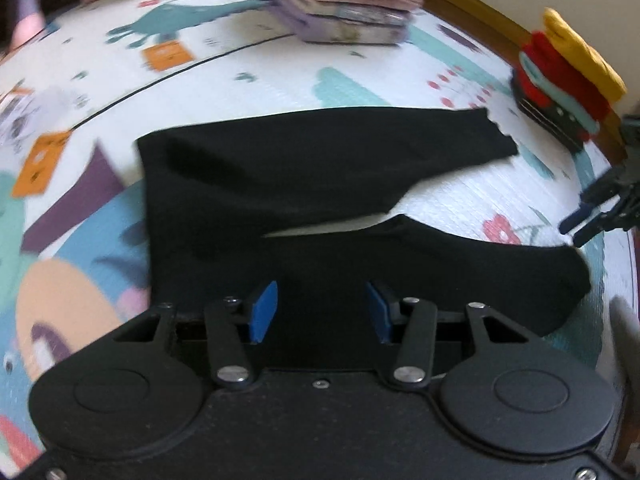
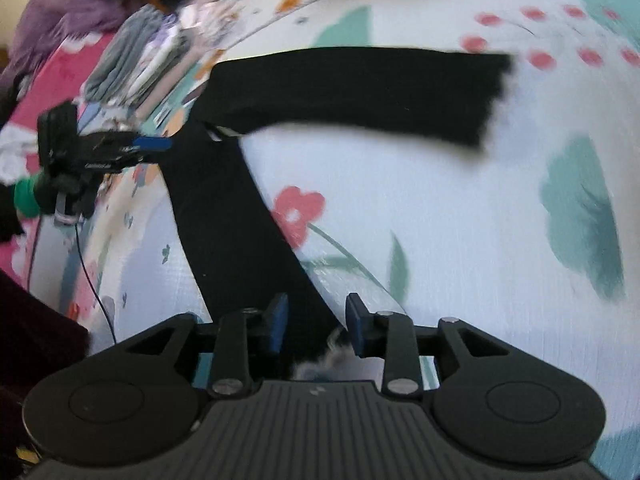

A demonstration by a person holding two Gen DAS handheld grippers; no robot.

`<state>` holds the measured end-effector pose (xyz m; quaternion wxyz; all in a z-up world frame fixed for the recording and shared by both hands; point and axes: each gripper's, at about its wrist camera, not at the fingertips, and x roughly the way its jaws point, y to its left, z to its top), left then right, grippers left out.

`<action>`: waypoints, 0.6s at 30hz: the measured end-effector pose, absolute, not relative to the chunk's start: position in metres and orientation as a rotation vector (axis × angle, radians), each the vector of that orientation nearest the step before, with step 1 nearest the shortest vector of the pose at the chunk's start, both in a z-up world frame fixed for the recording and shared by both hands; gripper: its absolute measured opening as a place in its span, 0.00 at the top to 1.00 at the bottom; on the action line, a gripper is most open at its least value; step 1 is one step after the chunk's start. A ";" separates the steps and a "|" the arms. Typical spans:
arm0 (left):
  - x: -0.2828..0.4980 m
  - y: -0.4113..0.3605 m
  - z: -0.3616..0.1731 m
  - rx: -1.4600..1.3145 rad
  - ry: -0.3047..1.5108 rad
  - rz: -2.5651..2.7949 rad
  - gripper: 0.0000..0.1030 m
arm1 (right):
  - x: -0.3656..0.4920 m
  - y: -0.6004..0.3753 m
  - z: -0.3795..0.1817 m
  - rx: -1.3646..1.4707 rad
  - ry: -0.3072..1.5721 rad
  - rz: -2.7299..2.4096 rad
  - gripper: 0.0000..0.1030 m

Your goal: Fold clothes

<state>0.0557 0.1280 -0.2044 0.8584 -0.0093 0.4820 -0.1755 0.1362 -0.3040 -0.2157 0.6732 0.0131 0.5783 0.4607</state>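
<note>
A pair of black pants (image 1: 280,184) lies flat on the patterned play mat (image 1: 460,184), its two legs spread apart. In the left wrist view my left gripper (image 1: 322,314) is open, its blue pads (image 1: 264,312) over the waist end of the pants. The right gripper (image 1: 592,220) shows at the right edge, near the end of the near leg. In the right wrist view my right gripper (image 2: 316,320) is open over the end of one black leg (image 2: 232,220); the other leg (image 2: 360,88) stretches across the mat. The left gripper (image 2: 152,148) shows at the left by the waist.
A stack of folded pink and purple clothes (image 1: 344,4) sits at the far side of the mat. A pile of red, yellow and teal clothes (image 1: 560,76) lies at the right edge. Grey and purple clothes (image 2: 120,60) lie at the mat's far left in the right wrist view.
</note>
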 end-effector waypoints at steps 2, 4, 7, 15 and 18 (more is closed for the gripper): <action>0.065 0.120 -0.206 0.034 1.006 -0.412 0.53 | 0.132 -0.294 -0.217 -0.043 1.284 1.055 0.64; 0.072 0.111 -0.206 0.111 0.994 -0.485 0.53 | 0.127 -0.288 -0.223 -0.090 1.303 1.064 0.67; 0.082 0.099 -0.208 0.208 0.989 -0.593 0.54 | 0.122 -0.288 -0.224 -0.091 1.316 1.065 0.68; 0.102 0.080 -0.217 0.373 1.018 -0.763 0.74 | 0.113 -0.292 -0.223 -0.081 1.332 1.083 0.70; 0.110 0.073 -0.220 0.435 1.028 -0.827 0.75 | 0.112 -0.293 -0.223 -0.077 1.334 1.084 0.70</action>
